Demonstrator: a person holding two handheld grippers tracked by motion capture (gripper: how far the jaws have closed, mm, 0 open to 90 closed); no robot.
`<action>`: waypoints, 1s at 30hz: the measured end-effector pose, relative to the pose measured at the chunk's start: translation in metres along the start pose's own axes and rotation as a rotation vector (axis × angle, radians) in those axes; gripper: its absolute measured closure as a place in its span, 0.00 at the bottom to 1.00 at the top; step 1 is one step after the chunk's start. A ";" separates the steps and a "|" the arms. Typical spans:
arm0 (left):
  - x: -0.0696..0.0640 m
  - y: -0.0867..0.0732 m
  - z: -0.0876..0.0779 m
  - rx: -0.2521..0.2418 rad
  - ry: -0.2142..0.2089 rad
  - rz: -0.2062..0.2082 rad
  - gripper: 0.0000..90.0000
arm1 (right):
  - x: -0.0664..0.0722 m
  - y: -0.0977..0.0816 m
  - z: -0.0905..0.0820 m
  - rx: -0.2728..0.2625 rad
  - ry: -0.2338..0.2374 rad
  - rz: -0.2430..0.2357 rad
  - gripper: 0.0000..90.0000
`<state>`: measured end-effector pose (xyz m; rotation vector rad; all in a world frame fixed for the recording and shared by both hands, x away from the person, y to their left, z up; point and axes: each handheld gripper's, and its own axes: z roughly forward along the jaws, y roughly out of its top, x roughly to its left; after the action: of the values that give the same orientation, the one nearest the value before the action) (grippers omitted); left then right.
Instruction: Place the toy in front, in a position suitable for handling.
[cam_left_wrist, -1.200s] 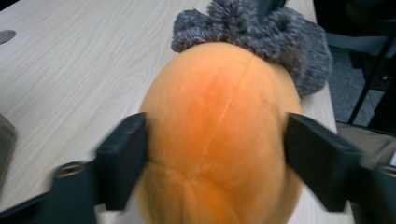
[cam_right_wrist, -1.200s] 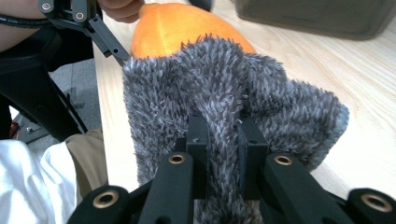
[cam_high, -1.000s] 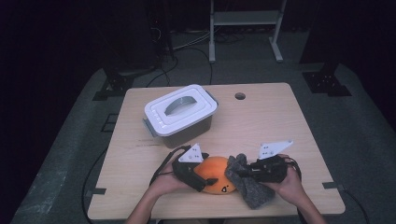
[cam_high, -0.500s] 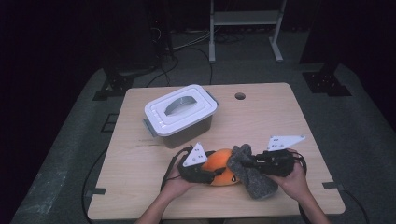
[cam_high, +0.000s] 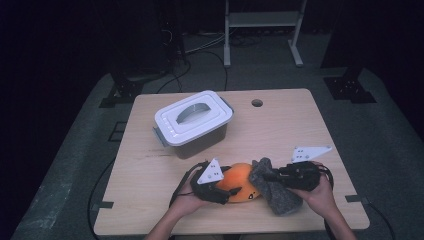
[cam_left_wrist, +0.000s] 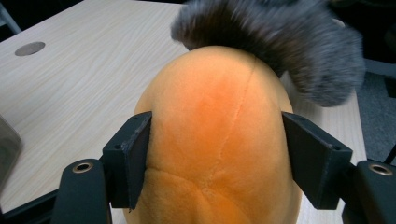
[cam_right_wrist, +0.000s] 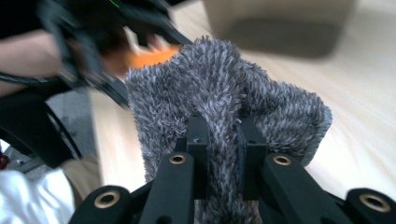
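Observation:
An orange plush toy (cam_high: 241, 179) lies near the table's front edge. My left gripper (cam_high: 230, 190) comes at it from the left. In the left gripper view both pads (cam_left_wrist: 133, 158) press into the orange plush toy (cam_left_wrist: 219, 116); the jaws have just been opening a little, with the toy still between them. A grey fuzzy cloth (cam_high: 277, 192) drapes over the toy's right end, and my right gripper (cam_high: 269, 176) holds it from the right. In the right gripper view that gripper (cam_right_wrist: 223, 135) is shut on a pinched fold of the grey cloth (cam_right_wrist: 210, 84).
A white lidded box (cam_high: 192, 120) with a handle stands at the table's back left. A small round hole (cam_high: 257, 103) sits near the wooden table's (cam_high: 300, 125) far edge. Cables and a metal rack (cam_high: 262, 20) are on the floor behind.
The right gripper and the grey cloth have shifted slightly to the right. The left gripper stays on the orange toy.

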<state>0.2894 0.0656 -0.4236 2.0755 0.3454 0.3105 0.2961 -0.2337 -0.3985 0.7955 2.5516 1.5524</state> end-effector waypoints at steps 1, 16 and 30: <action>0.000 0.000 0.001 -0.002 0.000 0.000 0.32 | 0.005 0.004 0.001 -0.005 0.005 -0.019 0.87; 0.000 0.001 -0.009 0.018 -0.074 0.044 0.32 | -0.008 -0.012 0.012 0.111 -0.046 -0.007 0.87; 0.006 0.003 -0.009 0.007 -0.096 -0.009 0.11 | -0.002 -0.006 0.017 0.109 0.096 -0.029 0.86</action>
<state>0.2915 0.0739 -0.4163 2.0874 0.2978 0.2036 0.3003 -0.2227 -0.4121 0.7069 2.7238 1.4892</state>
